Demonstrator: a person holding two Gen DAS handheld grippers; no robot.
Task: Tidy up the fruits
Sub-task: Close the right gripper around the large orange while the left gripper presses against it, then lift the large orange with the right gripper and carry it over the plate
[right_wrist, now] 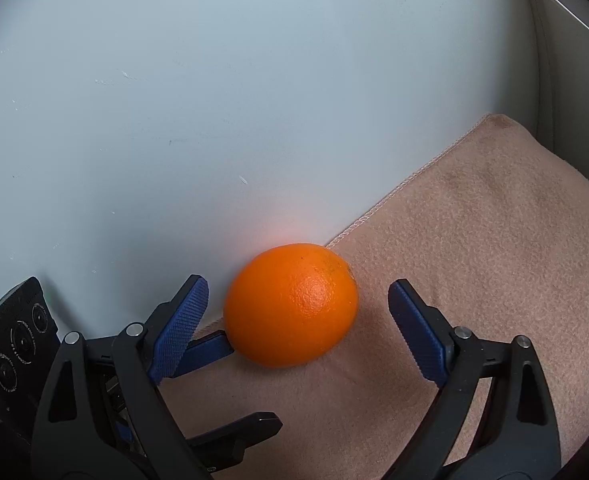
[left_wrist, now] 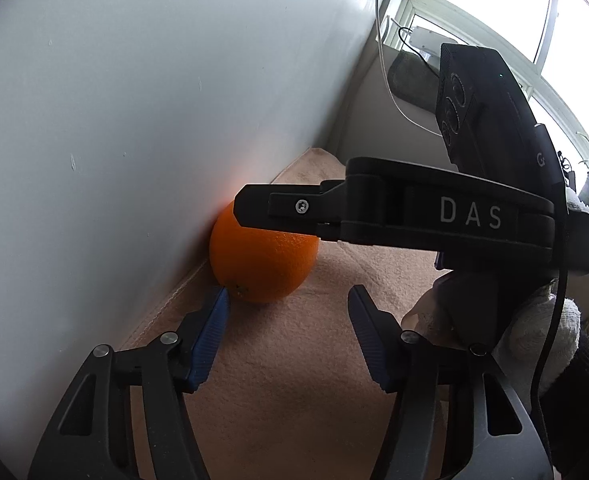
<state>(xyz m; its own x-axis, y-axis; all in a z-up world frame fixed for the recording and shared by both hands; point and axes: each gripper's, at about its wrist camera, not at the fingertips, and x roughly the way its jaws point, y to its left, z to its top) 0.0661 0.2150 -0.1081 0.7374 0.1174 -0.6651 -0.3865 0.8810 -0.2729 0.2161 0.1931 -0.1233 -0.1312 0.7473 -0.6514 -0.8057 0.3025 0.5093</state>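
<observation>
The right claw gapes wide around the round glossy orange, pads clear of it. The left claw, half open, touches it at eight o'clock. The fruit rests on beige cloth against the white wall, its top hidden in the left view.

Orange jammed against white wall; towel side open, wall side blocked.

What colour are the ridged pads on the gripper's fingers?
Blue, on black arms; the pads show best in the right wrist view.
</observation>
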